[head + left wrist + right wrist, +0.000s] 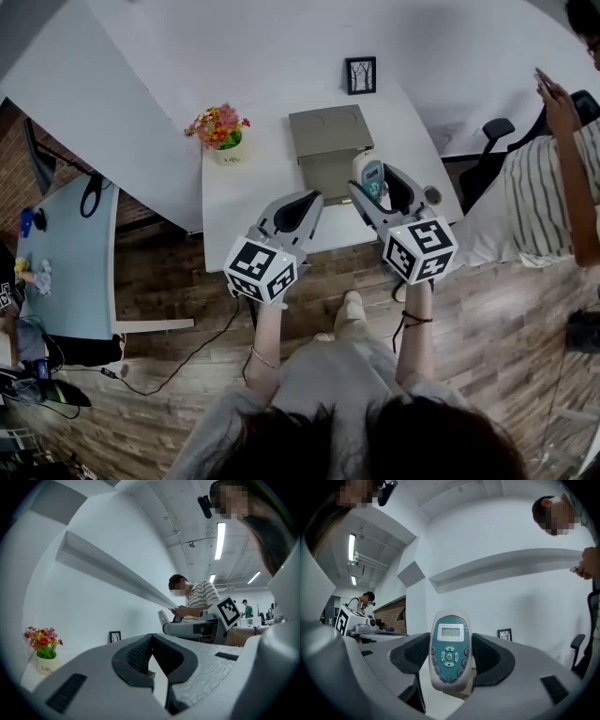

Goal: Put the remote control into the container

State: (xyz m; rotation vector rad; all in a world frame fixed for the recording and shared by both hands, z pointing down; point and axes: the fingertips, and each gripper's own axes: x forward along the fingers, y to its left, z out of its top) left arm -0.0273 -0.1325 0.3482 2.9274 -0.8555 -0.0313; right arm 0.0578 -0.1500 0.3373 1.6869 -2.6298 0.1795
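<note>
White surface [253,202] carries a grey-beige container [330,141] near its middle. Right tongs [450,654] are clamped on the remote control [449,639] (upright, keypad facing the gripper camera), held off the surface by the container's near right corner. Left tongs [151,641] are closed on nothing, hovering just left of the right ones. A flower pot [225,141] sits at the far left, a small picture frame [360,75] further back.

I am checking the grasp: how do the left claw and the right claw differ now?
The right claw grips the remote control; the left claw holds nothing. The right claw's jaws stand apart around it; the left claw's jaws meet. Both hang over the white table.
</note>
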